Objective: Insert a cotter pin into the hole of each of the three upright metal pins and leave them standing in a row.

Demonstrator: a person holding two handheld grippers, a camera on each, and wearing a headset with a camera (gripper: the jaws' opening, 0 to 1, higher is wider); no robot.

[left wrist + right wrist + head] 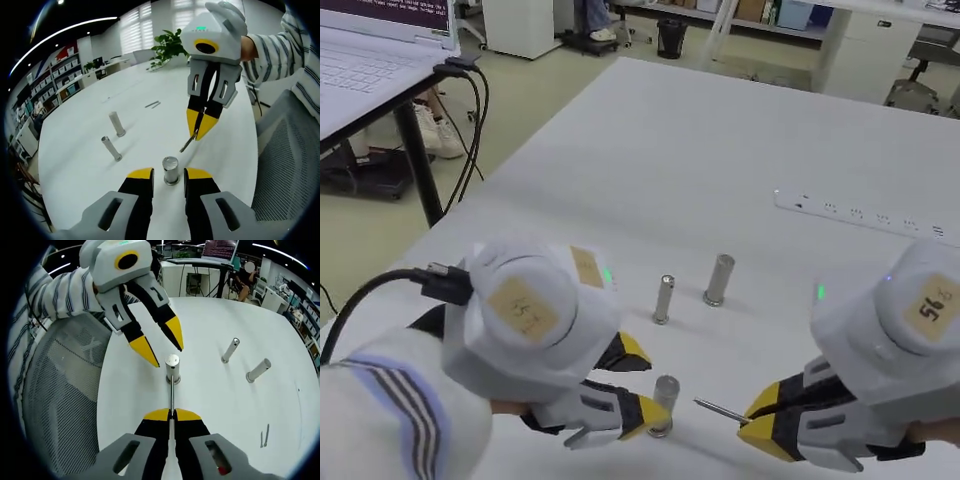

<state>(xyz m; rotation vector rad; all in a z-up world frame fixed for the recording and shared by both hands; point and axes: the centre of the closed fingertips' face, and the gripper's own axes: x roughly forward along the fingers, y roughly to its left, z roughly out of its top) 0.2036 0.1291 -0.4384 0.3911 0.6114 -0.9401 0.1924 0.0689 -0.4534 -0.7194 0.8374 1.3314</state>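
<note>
cotter pin (171, 392) roughly level, tip toward upright metal pin (172, 367)

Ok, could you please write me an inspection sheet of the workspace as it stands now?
Surface: white table, flat.
Job's things: three metal pins upright: nearest pin, second pin, third pin; cotter pin aimed at nearest pin, not inserted; spare cotter pins lying apart.
Clutter: power strip beyond the pins.
Grippers: left gripper open, jaws flanking nearest pin; right gripper shut on cotter pin.
Cables: black cable on left gripper; cables hanging from laptop.
Surroundings: mesh chair, shelves, plant.
</note>
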